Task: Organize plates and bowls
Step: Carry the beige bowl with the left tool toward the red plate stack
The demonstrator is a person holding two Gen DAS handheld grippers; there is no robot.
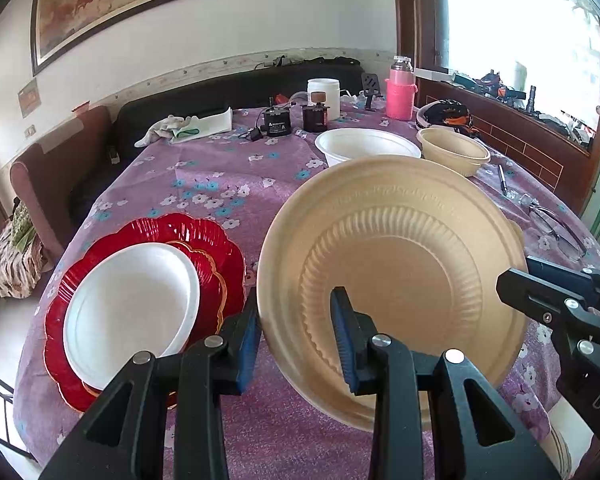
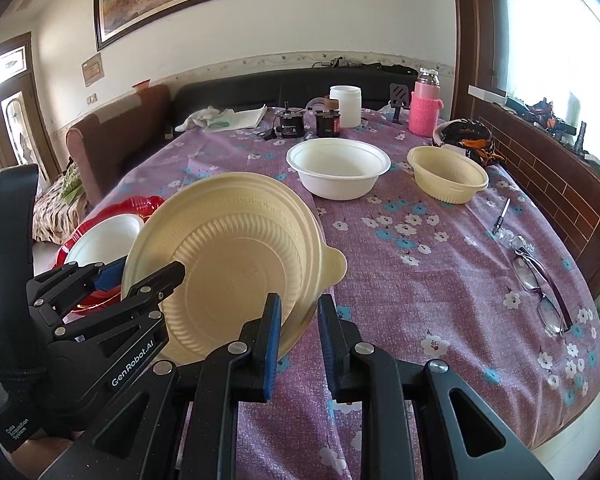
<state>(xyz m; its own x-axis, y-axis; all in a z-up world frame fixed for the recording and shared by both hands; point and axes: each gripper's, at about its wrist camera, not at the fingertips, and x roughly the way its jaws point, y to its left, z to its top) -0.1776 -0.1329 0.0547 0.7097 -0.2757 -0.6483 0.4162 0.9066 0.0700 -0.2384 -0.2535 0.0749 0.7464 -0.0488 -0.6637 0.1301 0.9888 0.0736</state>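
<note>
A large round beige plastic plate with a ribbed well and a small tab on its rim (image 1: 396, 280) is held tilted up off the purple flowered tablecloth (image 1: 220, 184), its underside facing both cameras. The left gripper (image 1: 296, 344) has its blue-padded fingers (image 1: 342, 336) set narrow across the plate's near-left edge, one pad on either side of the rim, gripping it. The right gripper (image 2: 298, 336) stands at the plate's lower right edge. In the right wrist view its left pad (image 2: 272, 344) lies against the plate's rim, while its right pad stands just clear with tablecloth showing in the gap; the jaws are narrow, and whether they actually pinch the rim cannot be told from either view.

To the left of the beige plate, a white round foam plate (image 1: 132, 312) lies on top of a red scalloped glossy plate with a gold edge (image 1: 204, 240), both flat on the tablecloth near the table's edge. Beyond the beige plate, a white round foam bowl (image 2: 338, 168) sits upright; just right of it and apart from it stands a cream ribbed plastic bowl (image 2: 446, 174). Further beyond are a white cylindrical jar (image 2: 345, 106) and a pink-sleeved bottle (image 2: 424, 114). To the right of the beige plate lie a pair of purple-framed glasses (image 2: 540, 288) and a pen (image 2: 501, 216).
</note>
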